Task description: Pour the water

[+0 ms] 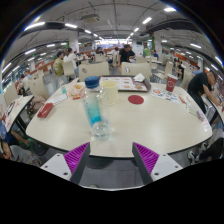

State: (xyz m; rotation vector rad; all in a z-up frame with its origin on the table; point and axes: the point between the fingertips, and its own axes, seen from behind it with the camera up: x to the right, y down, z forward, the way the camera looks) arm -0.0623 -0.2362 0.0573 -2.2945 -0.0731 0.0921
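A clear plastic water bottle (95,110) with a blue label stands upright on the round white table (140,125), just ahead of my fingers and a little left of their middle. Beyond the bottle sits a blue cup or bowl (92,83), with a pale yellow cup (110,86) beside it. My gripper (112,158) is open, its purple pads (147,157) spread wide at the table's near edge. Nothing is between the fingers.
A red disc (136,99) lies right of the bottle. A tray (130,84) and a pink cup (171,84) sit further back. A red object (45,109) and packets (60,93) lie at the left. People (205,85) sit around other tables in the hall.
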